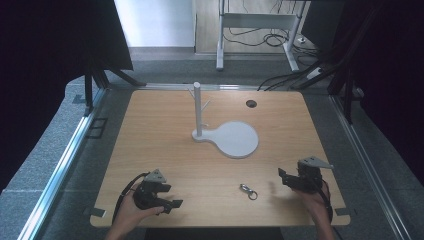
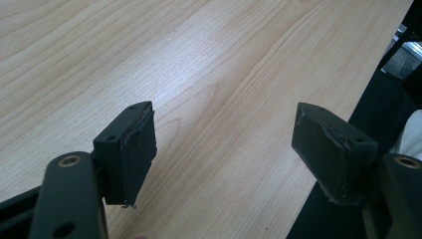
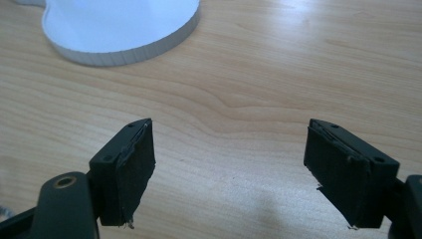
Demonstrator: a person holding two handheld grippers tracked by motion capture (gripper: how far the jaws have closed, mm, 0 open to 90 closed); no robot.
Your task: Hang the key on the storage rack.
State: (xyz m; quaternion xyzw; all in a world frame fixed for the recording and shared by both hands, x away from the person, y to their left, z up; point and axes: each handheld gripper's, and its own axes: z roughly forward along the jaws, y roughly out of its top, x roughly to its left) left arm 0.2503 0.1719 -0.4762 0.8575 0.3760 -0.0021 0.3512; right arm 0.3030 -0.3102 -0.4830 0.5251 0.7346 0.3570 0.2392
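A white stand [image 1: 198, 107] with a round flat base [image 1: 235, 139] and short side pegs rises mid-table; the base's edge [image 3: 119, 30] also fills the top of the right gripper view. A small metal key ring [image 1: 248, 190] lies on the wood near the front, between both hands. My left gripper [image 1: 169, 196] sits at the front left, open, nothing between its pads [image 2: 137, 149]. At the front right, my right gripper [image 1: 284, 176] is open and empty too, its pads [image 3: 134, 164] wide apart over bare wood, right of the key ring.
The wooden table [image 1: 150, 130] has a dark cable hole [image 1: 250, 103] at the back right. Metal rails run along both sides. The table's front edge [image 2: 328, 154] runs close under my left gripper. A desk frame and cables stand beyond the table.
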